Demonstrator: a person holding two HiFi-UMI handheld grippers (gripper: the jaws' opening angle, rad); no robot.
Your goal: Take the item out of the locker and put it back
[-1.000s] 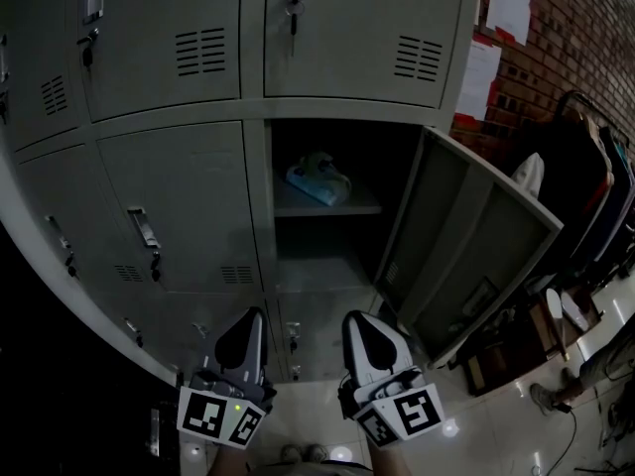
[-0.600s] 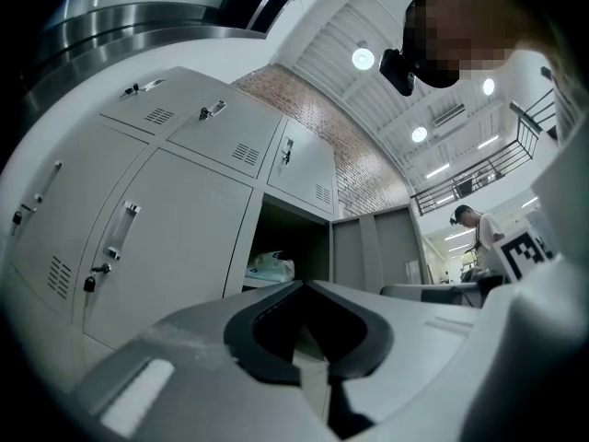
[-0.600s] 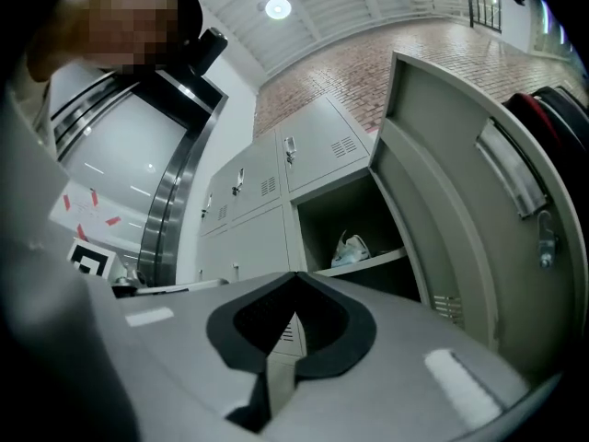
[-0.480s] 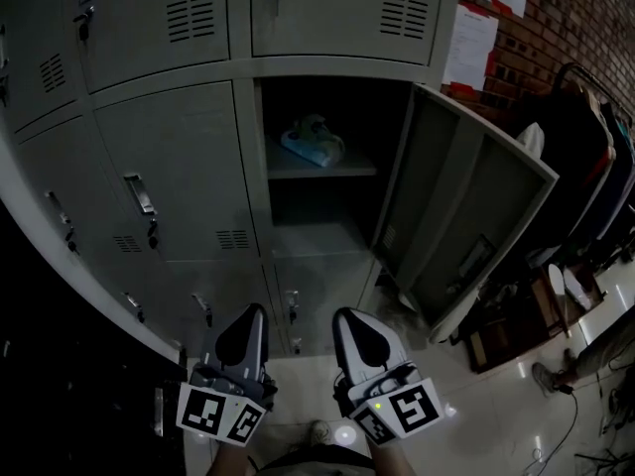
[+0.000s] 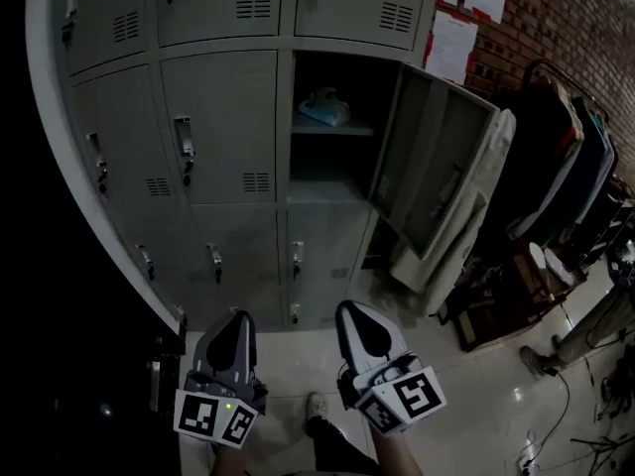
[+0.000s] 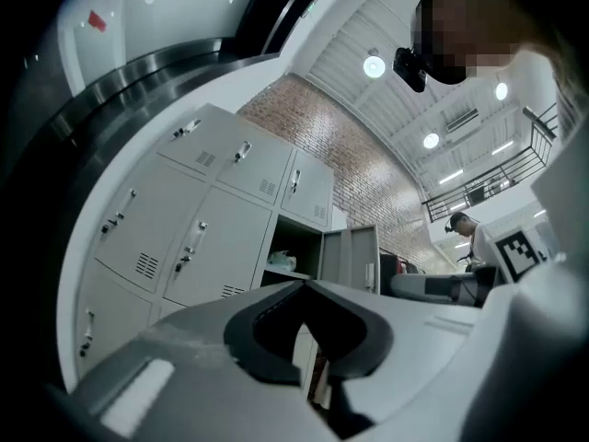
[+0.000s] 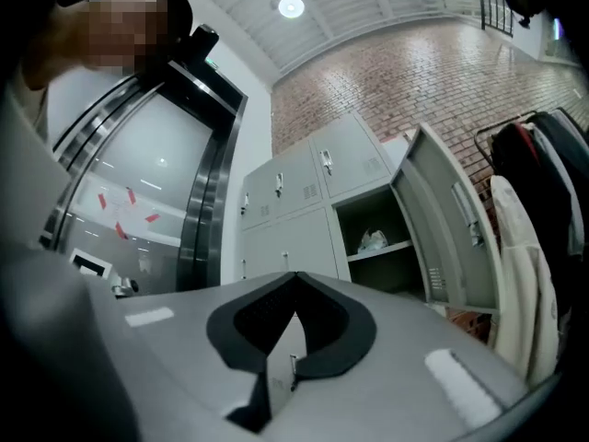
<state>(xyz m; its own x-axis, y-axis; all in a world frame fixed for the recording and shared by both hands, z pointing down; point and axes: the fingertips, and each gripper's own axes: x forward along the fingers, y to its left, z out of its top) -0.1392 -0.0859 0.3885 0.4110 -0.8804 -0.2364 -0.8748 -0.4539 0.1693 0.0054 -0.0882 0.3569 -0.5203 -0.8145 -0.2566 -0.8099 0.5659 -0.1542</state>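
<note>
Distance is your risk: left claw (image 5: 236, 317) and right claw (image 5: 352, 313) are both pressed together, empty; the item (image 5: 324, 108) — a soft bag, probably — lies well ahead and above them on the locker shelf (image 5: 319, 127). Arrive unopened and you'll shove it deeper.

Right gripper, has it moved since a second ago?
Yes. The right gripper has backed away from the lockers; its tip now lies over the floor.

I can't identify the pale bluish crumpled bundle (image 5: 324, 108), too small on its far shelf (image 5: 319, 129). The grey steel lockers (image 5: 223, 127) have their upper row cut off.
</note>
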